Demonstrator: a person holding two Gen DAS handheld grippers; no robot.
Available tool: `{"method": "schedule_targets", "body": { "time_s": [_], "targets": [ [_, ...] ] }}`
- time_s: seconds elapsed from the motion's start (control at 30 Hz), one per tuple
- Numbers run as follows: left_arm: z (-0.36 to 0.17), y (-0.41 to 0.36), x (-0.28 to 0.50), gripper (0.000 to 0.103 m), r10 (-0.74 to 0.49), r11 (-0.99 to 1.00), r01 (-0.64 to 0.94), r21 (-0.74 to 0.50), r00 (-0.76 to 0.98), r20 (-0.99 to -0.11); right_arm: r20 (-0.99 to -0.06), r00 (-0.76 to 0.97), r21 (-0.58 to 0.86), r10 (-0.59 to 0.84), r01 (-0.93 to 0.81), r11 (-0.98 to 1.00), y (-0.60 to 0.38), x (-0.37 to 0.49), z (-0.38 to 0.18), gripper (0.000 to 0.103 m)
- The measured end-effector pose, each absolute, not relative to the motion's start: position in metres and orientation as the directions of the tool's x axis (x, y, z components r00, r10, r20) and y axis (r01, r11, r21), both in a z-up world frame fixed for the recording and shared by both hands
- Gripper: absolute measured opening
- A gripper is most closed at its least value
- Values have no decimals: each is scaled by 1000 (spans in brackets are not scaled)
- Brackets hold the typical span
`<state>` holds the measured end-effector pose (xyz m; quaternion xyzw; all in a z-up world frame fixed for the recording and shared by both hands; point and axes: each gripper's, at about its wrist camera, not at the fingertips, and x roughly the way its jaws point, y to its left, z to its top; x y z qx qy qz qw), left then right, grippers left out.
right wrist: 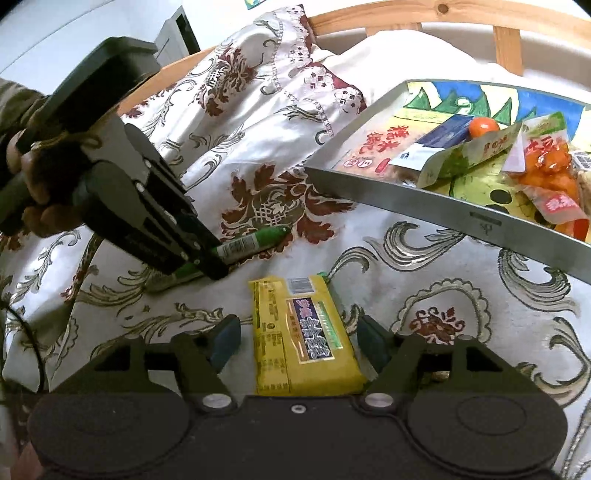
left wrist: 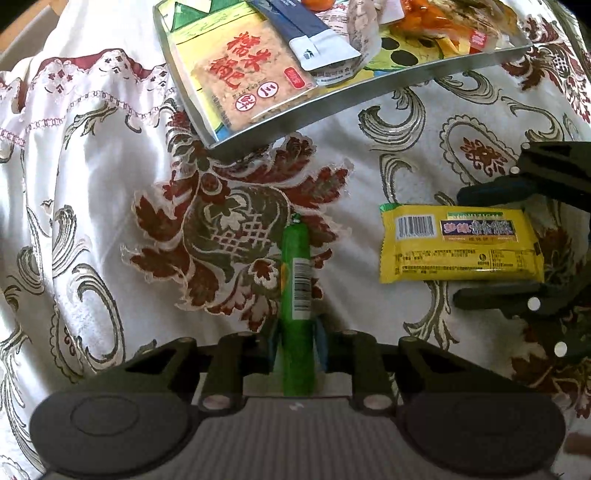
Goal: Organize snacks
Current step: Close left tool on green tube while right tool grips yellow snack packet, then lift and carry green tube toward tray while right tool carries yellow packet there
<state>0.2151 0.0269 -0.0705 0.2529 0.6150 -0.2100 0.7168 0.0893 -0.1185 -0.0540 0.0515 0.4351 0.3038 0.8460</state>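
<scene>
Nearest the lens in the left wrist view, at the bottom centre of the frame, the left gripper (left wrist: 298,349) has its two black fingers closed tight against a slim green stick-shaped snack with a white barcode label (left wrist: 296,291). The stick points away up the middle of the frame and lies on a white satin tablecloth patterned with dark red flowers and grey scrolls (left wrist: 92,177).

To the right, in the middle right of the frame, a flat yellow rectangular biscuit packet with a barcode and a purple label (left wrist: 458,243) lies on the cloth. The right gripper (left wrist: 491,243) comes in from the right edge with one black finger above the packet and one below it, spread wide and not pressing it.

Across the top of the frame sits a shallow rectangular metal tray with a colourful painted floor (left wrist: 258,127). It holds a pale rice-cake packet with red characters (left wrist: 255,70), a navy and white sachet (left wrist: 310,37) and orange wrapped snacks (left wrist: 424,14).

In the right wrist view, the yellow packet lies between the wide-open right fingers at the bottom centre, while the left gripper at the middle left clamps the green stick.
</scene>
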Motion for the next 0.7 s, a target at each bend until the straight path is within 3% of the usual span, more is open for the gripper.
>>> {"method": "schedule_targets", "body": {
  "time_s": [0.17, 0.33, 0.7],
  "targets": [
    [-66, 29, 205, 20, -2, 798, 597, 88, 148, -989, -709, 439, 334, 552, -481, 811, -113, 87, -54, 67],
    [-58, 22, 190, 19, 27, 805, 582, 117, 160, -987, -716, 443, 306, 539, -495, 813, -110, 85, -53, 53],
    [-39, 6, 169, 19, 59, 861, 493, 127, 151, -987, -723, 484, 238, 494, -497, 835, -109, 75, -44, 51]
  ]
}}
